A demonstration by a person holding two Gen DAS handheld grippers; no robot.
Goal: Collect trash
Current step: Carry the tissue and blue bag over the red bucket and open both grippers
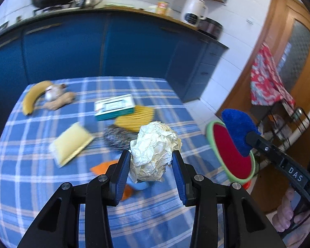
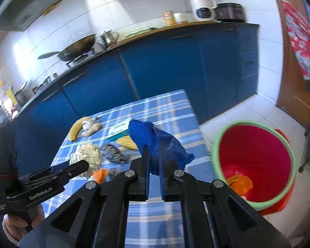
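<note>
- Our left gripper grips a crumpled paper ball above the table, near its right edge.
- Our right gripper pinches a blue cloth beside the red bin.
- The bin already holds an orange scrap; both loads still need dropping in.

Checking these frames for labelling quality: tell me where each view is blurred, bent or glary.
Left wrist view: the banana and box smear with motion blur, while the crumpled paper in the left tool stays sharp. Right wrist view: fisheye bends the counter edge; bright sun patches glare on the wall tiles; the blue cloth is sharp.
</note>
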